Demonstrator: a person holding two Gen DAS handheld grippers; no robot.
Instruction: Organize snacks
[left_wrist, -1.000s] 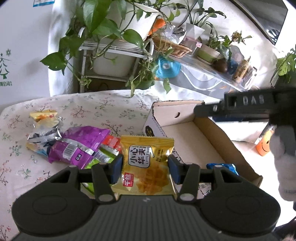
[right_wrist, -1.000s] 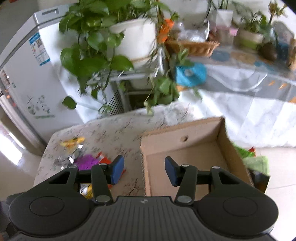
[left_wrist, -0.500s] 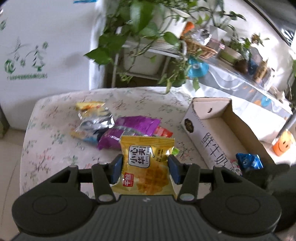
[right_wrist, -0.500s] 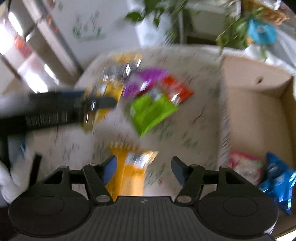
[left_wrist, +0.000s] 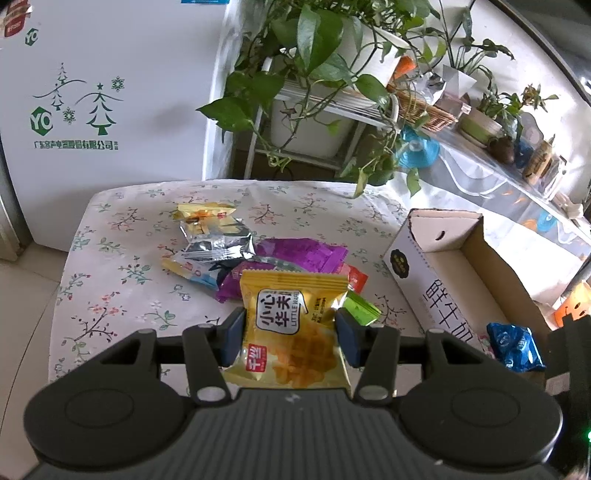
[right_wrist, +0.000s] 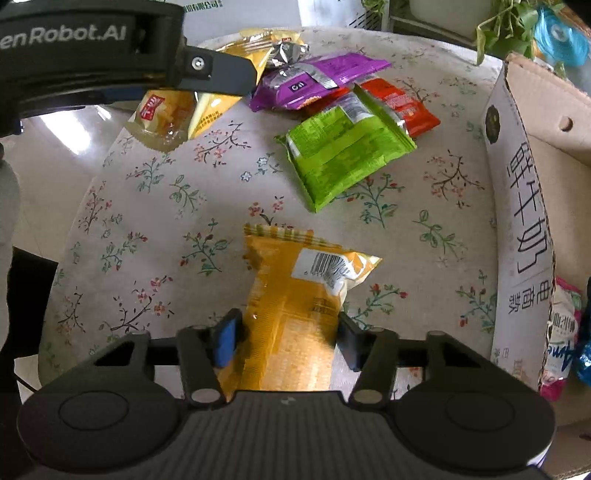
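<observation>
Left wrist: left tongs (left_wrist: 290, 332) clenched on a yellow waffle pack (left_wrist: 293, 328), held above the counter (left_wrist: 122, 266) in front of the snack pile (left_wrist: 258, 254); box (left_wrist: 469, 269) to the right with a blue pack (left_wrist: 515, 345) inside. Right wrist: right tongs (right_wrist: 284, 338) spread either side of an orange pack (right_wrist: 295, 310) lying flat on the counter, can't tell if the pads touch it; green pack (right_wrist: 347, 151) lies further off, box at right.

Bare table (right_wrist: 155, 236) left of cardboard box (right_wrist: 524, 206); green packet (right_wrist: 343, 155) and snack pile (left_wrist: 258, 254) crowd the far side beside the box wall.
</observation>
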